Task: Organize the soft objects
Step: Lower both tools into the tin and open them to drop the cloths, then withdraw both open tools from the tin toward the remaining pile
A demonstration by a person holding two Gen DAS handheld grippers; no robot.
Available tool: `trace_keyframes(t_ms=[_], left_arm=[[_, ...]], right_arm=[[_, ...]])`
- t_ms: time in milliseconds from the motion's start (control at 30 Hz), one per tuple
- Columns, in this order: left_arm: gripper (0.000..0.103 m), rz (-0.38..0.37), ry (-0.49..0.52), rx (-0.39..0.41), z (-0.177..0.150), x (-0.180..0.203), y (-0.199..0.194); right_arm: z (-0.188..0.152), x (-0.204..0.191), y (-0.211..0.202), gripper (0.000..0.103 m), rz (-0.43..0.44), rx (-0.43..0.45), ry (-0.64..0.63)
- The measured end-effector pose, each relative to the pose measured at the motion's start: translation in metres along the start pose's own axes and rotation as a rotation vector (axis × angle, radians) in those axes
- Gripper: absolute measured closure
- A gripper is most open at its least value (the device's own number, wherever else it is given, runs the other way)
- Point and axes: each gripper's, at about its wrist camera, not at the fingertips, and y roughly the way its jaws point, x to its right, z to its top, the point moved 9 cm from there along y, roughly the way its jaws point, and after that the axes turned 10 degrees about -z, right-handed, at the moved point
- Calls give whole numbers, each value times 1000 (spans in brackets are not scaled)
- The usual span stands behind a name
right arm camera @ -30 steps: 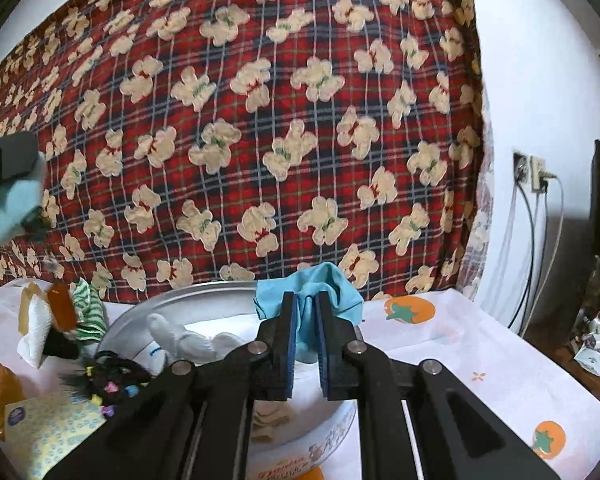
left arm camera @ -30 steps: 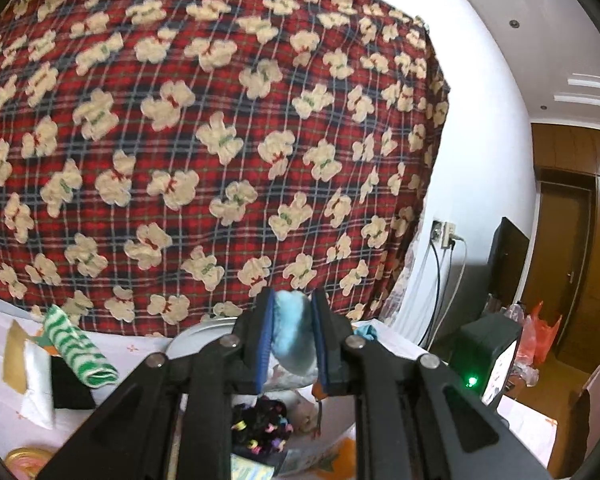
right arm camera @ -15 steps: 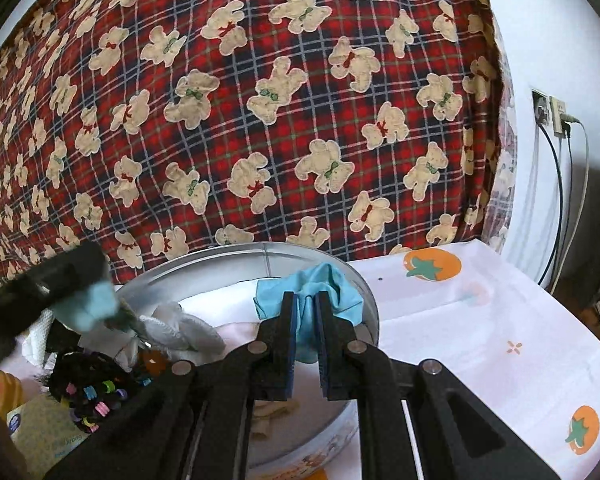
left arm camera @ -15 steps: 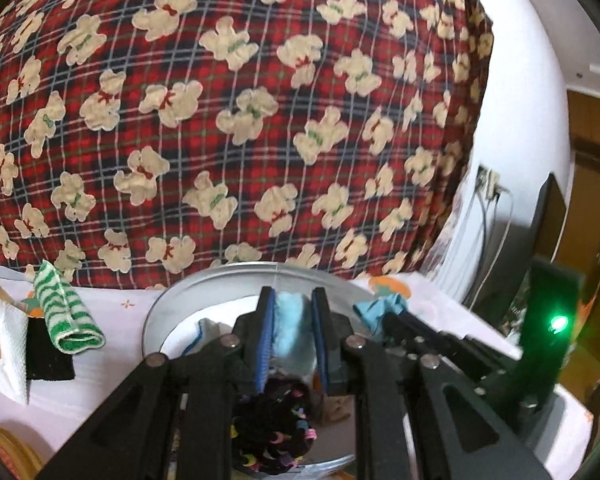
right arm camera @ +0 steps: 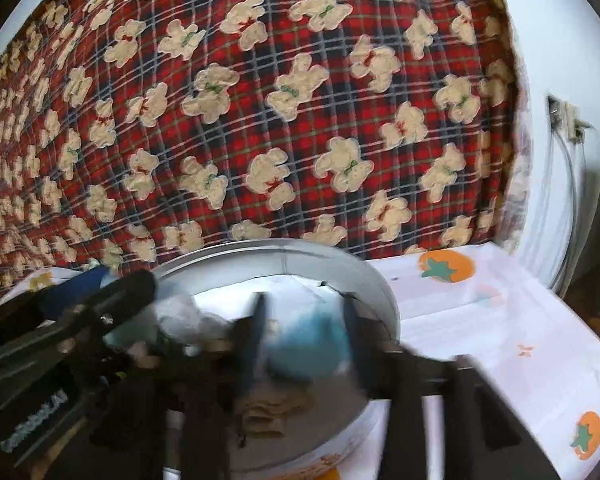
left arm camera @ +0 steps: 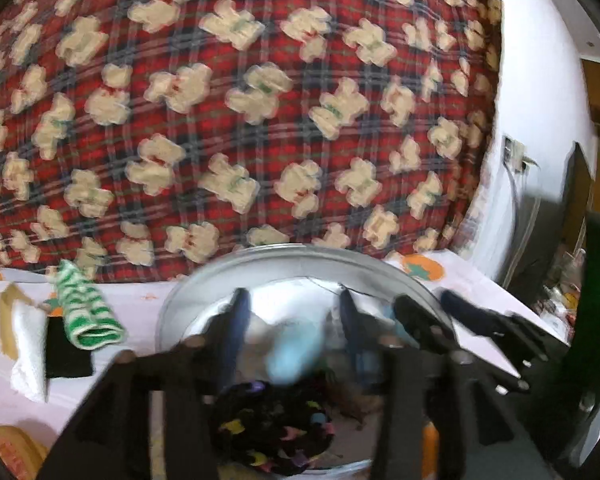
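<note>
Both grippers hang over the round metal tin [left arm camera: 188,304], their jaws having just sprung wide. The left gripper [left arm camera: 292,320] has a pale blue cloth [left arm camera: 288,356] lying loose between its fingers, toward six o'clock. It looks to be dropping, though blur hides its long axis. The right gripper [right arm camera: 304,328] likewise frames a teal cloth [right arm camera: 312,344] without pressing it. A green-striped sock [left arm camera: 86,312] waits at nine o'clock on the tomato-print tablecloth [right arm camera: 500,320], nearer the left hand. A red plaid bear blanket [right arm camera: 260,120] fills twelve o'clock.
</note>
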Motion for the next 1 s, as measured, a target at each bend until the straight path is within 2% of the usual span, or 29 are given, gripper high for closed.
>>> trace_keyframes(t_ms=[33, 67, 133, 233, 367, 567, 733, 1000], left_arm=[[3, 8, -3, 22, 2, -1, -5], [0, 16, -2, 51, 6, 0, -11], [0, 24, 10, 102, 13, 2, -23], [0, 31, 54, 112, 17, 11, -32], [0, 31, 70, 117, 16, 15, -38], [0, 34, 27, 115, 9, 6, -44], [0, 85, 15, 165, 4, -5, -64], [0, 140, 77, 206, -9, -12, -81]], right_arm=[[3, 4, -4, 22, -21, 24, 11], [7, 8, -9, 14, -33, 52, 24], [16, 14, -22, 14, -40, 120, 53], [20, 16, -29, 13, -50, 155, 56], [22, 17, -30, 13, -71, 165, 51], [19, 18, -26, 13, -71, 141, 52], [21, 30, -35, 13, -93, 180, 104], [21, 39, -46, 13, -121, 213, 141]])
